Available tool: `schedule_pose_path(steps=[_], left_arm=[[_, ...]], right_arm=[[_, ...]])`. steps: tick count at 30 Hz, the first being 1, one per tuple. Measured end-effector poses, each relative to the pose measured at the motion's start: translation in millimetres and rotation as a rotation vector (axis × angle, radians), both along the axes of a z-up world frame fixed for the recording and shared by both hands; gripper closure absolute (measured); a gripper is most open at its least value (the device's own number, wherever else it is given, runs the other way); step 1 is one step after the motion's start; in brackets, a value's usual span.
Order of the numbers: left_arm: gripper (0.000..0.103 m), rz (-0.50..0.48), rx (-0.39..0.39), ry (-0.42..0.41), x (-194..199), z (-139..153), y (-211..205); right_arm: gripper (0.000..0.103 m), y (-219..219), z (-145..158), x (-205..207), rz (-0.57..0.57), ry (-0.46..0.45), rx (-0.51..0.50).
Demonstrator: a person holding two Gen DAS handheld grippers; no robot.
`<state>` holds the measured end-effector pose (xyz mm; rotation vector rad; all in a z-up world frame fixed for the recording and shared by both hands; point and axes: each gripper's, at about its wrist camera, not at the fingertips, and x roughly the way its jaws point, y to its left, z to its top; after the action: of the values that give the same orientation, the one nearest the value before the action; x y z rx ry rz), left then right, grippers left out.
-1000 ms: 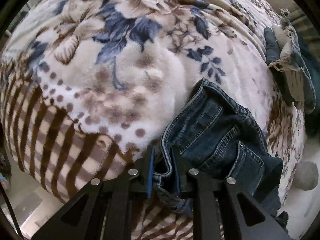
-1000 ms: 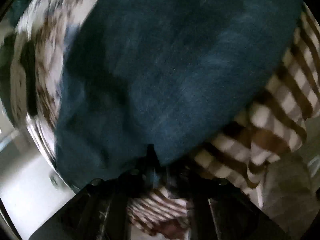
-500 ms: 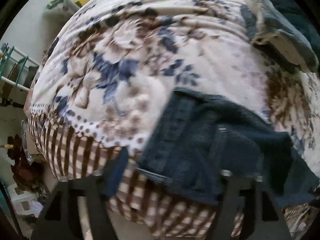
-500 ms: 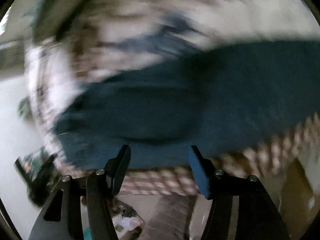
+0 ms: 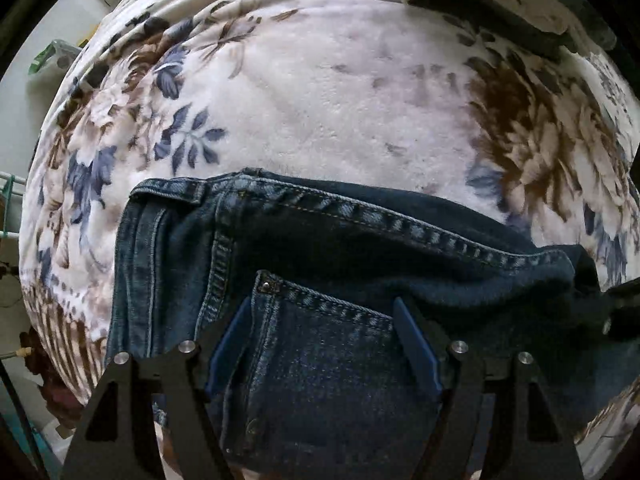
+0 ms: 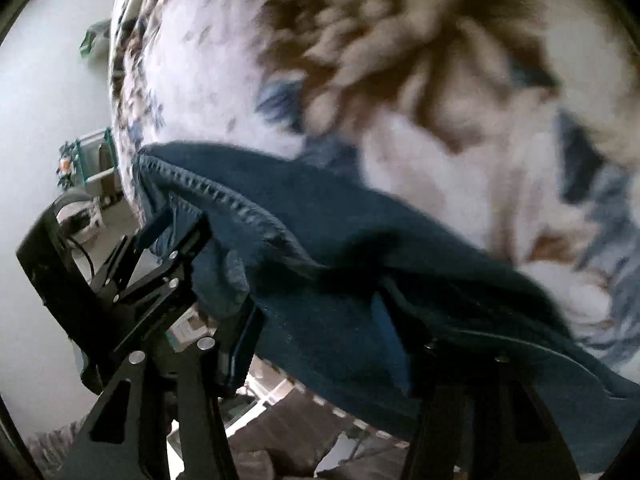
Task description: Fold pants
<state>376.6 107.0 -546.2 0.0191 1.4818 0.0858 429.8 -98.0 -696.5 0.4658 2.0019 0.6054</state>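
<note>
A floral blanket (image 5: 328,112) covers the bed, and the dark jeans (image 5: 320,360) lie folded at its near edge. The left claw (image 5: 320,344) hangs spread above the denim, gripping nothing. The right claw (image 6: 316,336) is narrowing, pads off the cloth.

Left wrist view: straight down from close above, between two black fingers (image 5: 420,344), onto jeans (image 5: 320,360) lying on a flowered blanket (image 5: 340,100); sharp, floor at the left edge. Right wrist view: slanting down from the side, nearer and blurred, across the same jeans (image 6: 360,280) and blanket (image 6: 440,60), with the other gripper (image 6: 172,236) at the left. Shared by both: the stitched jeans edge and the brown flower print beyond it.
</note>
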Motion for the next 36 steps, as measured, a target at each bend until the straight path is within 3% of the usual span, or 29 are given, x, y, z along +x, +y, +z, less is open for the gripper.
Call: schedule_pose_path(steps=[3,5,9,10,11,12,14,15,16,18,19,20,22,24,29,33,36], left_arm=[[0.033,0.004,-0.006,0.0,1,-1,1],[0.033,0.007,-0.013,0.002,2,0,2],[0.033,0.005,-0.018,0.001,-1,1,6],[0.033,0.006,-0.019,0.001,-1,2,7],[0.033,0.007,-0.022,0.0,-2,3,7],[0.033,0.007,-0.022,-0.003,-4,5,6],[0.033,0.015,-0.029,-0.007,-7,7,7],[0.033,0.02,-0.036,-0.009,-8,7,9],[0.033,0.026,-0.036,-0.008,-9,7,10],[0.033,0.037,-0.042,-0.002,-10,7,12],[0.033,0.042,-0.042,-0.001,-10,8,13],[0.033,0.045,-0.044,0.002,-10,8,14],[0.033,0.049,-0.044,0.004,-10,8,18],[0.033,0.045,-0.04,0.005,-10,7,20],[0.033,0.044,-0.035,0.007,-11,8,15],[0.033,0.051,-0.029,0.006,-11,9,12],[0.033,0.052,-0.021,0.004,-12,8,11]], right_arm=[[0.044,-2,-4,6,-0.013,-0.03,0.003],[0.018,12,-7,10,0.019,-0.035,0.06],[0.016,39,-24,17,0.088,-0.023,0.013],[0.03,40,-17,17,0.131,-0.052,0.007],[0.063,37,-9,20,0.139,-0.085,0.0],[0.067,33,-4,25,0.093,-0.091,0.017],[0.086,-9,5,36,-0.106,-0.082,0.074],[0.086,-38,6,38,-0.228,-0.061,0.105],[0.086,-55,5,35,-0.269,-0.047,0.114],[0.084,-65,1,30,-0.259,-0.007,0.138],[0.076,-66,0,26,-0.229,0.014,0.153],[0.058,-64,-1,22,-0.188,0.027,0.146],[0.046,-37,-2,16,-0.099,0.008,0.093],[0.046,-28,-6,22,-0.057,-0.039,0.052],[0.046,-32,-4,38,-0.102,-0.092,0.032],[0.046,-51,13,29,0.004,-0.171,-0.032],[0.049,-53,16,16,0.087,-0.204,-0.019]])
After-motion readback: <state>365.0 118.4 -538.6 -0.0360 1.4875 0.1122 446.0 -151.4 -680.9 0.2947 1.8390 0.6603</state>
